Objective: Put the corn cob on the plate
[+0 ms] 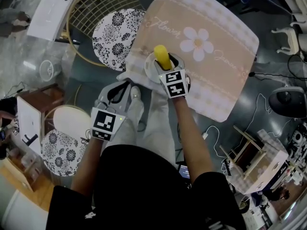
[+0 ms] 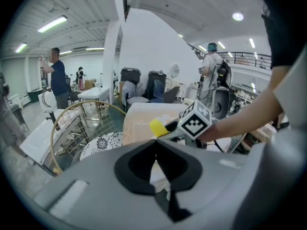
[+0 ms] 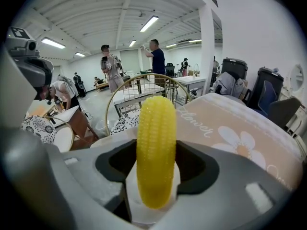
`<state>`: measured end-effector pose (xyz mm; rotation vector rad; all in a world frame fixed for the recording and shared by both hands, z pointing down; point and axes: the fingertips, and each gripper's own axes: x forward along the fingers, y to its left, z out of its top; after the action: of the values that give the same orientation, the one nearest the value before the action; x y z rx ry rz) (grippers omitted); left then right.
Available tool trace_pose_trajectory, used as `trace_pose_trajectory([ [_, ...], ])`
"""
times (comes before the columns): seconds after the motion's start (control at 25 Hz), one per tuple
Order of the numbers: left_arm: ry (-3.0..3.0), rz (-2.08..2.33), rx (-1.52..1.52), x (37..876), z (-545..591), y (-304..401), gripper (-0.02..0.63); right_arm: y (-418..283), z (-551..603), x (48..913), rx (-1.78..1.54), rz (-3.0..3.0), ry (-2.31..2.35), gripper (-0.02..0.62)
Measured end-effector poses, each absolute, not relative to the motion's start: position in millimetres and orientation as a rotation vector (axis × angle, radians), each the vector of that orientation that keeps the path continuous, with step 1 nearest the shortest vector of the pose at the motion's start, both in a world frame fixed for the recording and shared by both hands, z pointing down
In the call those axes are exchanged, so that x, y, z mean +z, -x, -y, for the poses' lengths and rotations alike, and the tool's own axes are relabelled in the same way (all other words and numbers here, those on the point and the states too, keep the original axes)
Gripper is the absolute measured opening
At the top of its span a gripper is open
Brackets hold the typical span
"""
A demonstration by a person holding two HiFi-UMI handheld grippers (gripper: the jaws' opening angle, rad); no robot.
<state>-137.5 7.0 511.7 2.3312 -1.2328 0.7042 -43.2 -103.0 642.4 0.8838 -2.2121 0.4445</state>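
A yellow corn cob [image 1: 162, 56] stands upright between the jaws of my right gripper [image 1: 163, 65], which is shut on it. It hangs just over a small white plate [image 1: 150, 70] at the near edge of the pink flower tablecloth [image 1: 211, 75]. In the right gripper view the corn cob [image 3: 156, 147] fills the middle of my right gripper [image 3: 156, 169], with the white plate [image 3: 136, 213] below it. My left gripper [image 1: 121, 91] is nearer my body, to the left, shut and holding nothing. The left gripper view shows its jaws meeting at my left gripper [image 2: 156, 143], with the corn cob [image 2: 158, 127] beyond.
A gold wire frame [image 1: 91, 13] and a black-and-white floral cushion [image 1: 115, 30] lie left of the table. A second floral cushion [image 1: 60, 150] is at lower left. Cables [image 1: 268, 104] and boxes [image 1: 261, 166] are on the floor at right. People stand far off [image 3: 156, 56].
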Motion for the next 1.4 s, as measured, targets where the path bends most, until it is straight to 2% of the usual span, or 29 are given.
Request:
trace_pose_trajectory([
  [0.72, -2.311, 1.245, 0.697, 519.4, -6.6, 147.6, 0.005, 43.0, 93.0, 671.0, 0.455, 2.139, -0.856, 0.249],
  [1.4, -2.351, 1.237, 0.668, 505.4, -2.4, 147.1, 0.005, 41.9, 90.9, 639.1, 0.441, 2.173, -0.894, 0.243],
])
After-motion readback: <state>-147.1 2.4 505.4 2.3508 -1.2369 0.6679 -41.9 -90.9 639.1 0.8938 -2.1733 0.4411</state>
